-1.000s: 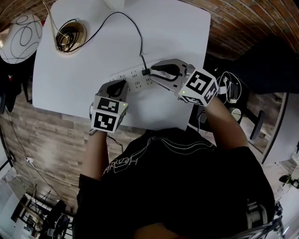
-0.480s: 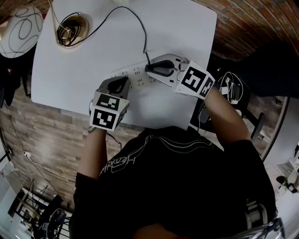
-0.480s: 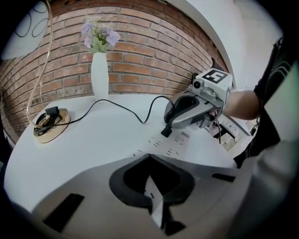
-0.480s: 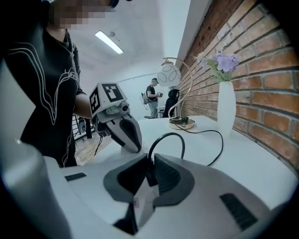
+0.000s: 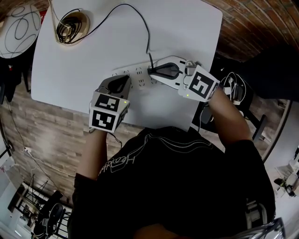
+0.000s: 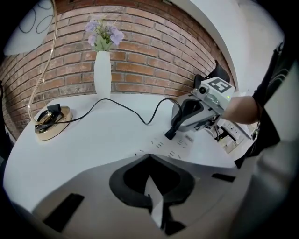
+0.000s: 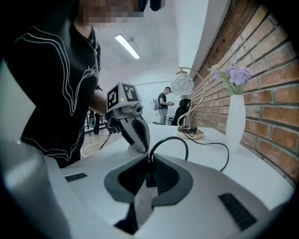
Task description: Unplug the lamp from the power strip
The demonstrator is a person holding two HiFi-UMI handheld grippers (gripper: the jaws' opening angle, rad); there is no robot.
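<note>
A white power strip (image 5: 135,76) lies on the white table (image 5: 93,60). A black cord (image 5: 112,14) runs from the lamp's gold base (image 5: 70,27) to a black plug (image 5: 150,70) standing on the strip. My right gripper (image 5: 153,71) is shut on that plug (image 7: 150,161), with the cord looping up from its jaws. In the left gripper view the plug (image 6: 169,134) sits low over the sockets. My left gripper (image 5: 119,85) is shut and rests on the strip's left end (image 6: 161,147).
A white vase with purple flowers (image 6: 103,65) stands at the table's back by the brick wall. The lamp's round shade (image 5: 18,30) hangs off the far left corner. Loose cables and chargers (image 5: 231,88) lie off the table's right edge. A person (image 7: 164,105) stands far off.
Both grippers keep their places on the strip and the plug. Only the head view has shifted slightly.
</note>
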